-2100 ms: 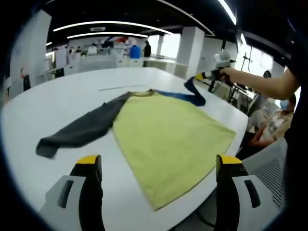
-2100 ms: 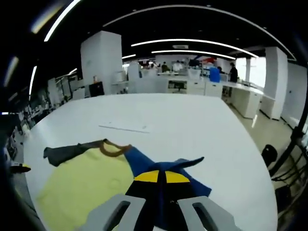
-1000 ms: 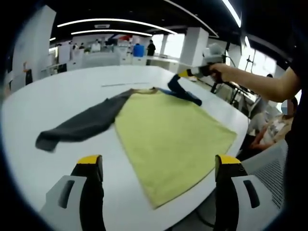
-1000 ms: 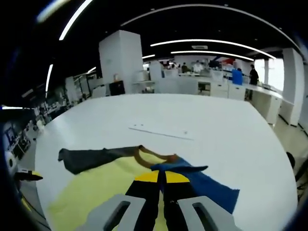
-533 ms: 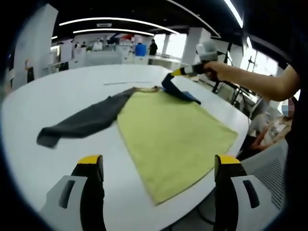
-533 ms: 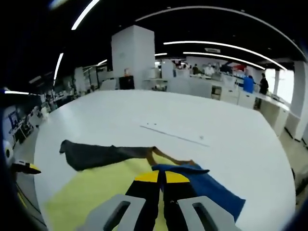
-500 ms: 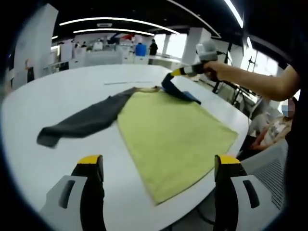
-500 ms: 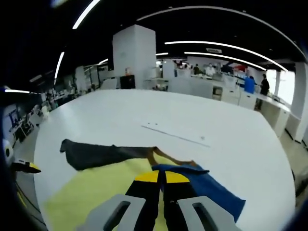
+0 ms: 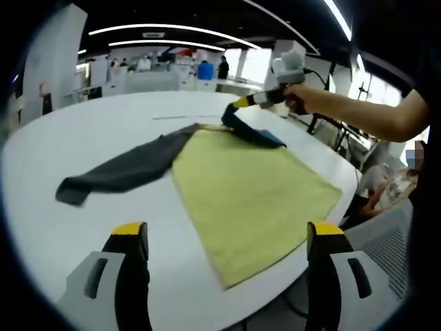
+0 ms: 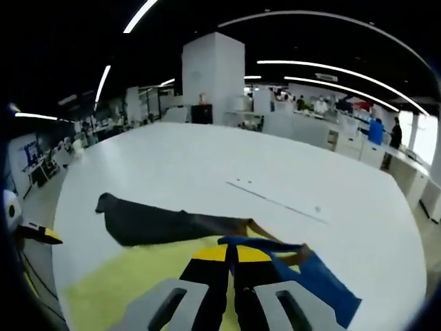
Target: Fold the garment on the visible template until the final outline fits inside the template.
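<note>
A long-sleeved shirt lies flat on the white round table (image 9: 83, 131). Its body (image 9: 255, 189) is yellow-green, with one grey sleeve (image 9: 117, 172) stretched out to the left. The blue sleeve (image 9: 253, 134) is lifted over the collar end, and my right gripper (image 9: 236, 105) is shut on its cuff, held by a person's hand. From the right gripper view, that gripper (image 10: 231, 254) pinches the blue sleeve (image 10: 324, 279) above the yellow body (image 10: 131, 286), with the grey sleeve (image 10: 151, 222) beyond. My left gripper (image 9: 227, 231) hovers open at the shirt's hem, holding nothing.
A thin straight line (image 10: 279, 201) is marked on the table beyond the collar. The table edge (image 9: 344, 172) runs close along the shirt's right side. A seated person (image 9: 396, 196) and a mesh chair (image 9: 386, 241) are beside it. Office desks and a white column (image 10: 213, 83) stand behind.
My right gripper has carried the blue sleeve up and leftward across the collar, so the sleeve folds in over the shirt. The left gripper has stayed open at the hem.
</note>
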### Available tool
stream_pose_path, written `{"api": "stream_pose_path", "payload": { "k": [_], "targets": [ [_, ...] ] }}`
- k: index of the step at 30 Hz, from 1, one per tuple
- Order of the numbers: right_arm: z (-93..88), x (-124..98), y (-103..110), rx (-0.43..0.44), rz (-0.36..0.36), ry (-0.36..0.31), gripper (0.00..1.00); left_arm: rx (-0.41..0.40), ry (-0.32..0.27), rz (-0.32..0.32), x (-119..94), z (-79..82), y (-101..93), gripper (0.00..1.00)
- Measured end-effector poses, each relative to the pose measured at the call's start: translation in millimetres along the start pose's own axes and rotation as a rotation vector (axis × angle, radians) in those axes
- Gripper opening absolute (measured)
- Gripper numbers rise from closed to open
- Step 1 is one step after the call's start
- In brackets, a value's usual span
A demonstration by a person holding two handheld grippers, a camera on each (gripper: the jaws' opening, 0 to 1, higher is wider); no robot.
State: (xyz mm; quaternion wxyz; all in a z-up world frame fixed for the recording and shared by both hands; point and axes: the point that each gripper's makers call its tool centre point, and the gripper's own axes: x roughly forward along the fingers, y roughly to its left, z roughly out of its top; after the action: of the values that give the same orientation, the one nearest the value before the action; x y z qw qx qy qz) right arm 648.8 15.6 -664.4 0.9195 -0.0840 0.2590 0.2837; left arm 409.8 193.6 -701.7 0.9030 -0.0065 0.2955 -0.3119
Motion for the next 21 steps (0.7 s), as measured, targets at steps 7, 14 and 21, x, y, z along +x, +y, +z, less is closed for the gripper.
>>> {"api": "stream_pose_path", "payload": {
  "k": [7,14,21],
  "targets": [
    [-2.1,11.9,22.2,-0.046,0.060,0.028,0.00,-0.010,0.005,0.001,0.3,-3.2,-1.1,0.92],
    [-9.3,19.7,50.0,-0.125,0.133,0.063,0.00,-0.015,0.001,0.012,-1.5,-4.5,1.9,0.92],
    [-32.3,26.8,77.1,-0.286,0.189,0.134,0.00,-0.017,-0.002,0.015,-1.7,-4.4,2.5,0.92]
  ]
}}
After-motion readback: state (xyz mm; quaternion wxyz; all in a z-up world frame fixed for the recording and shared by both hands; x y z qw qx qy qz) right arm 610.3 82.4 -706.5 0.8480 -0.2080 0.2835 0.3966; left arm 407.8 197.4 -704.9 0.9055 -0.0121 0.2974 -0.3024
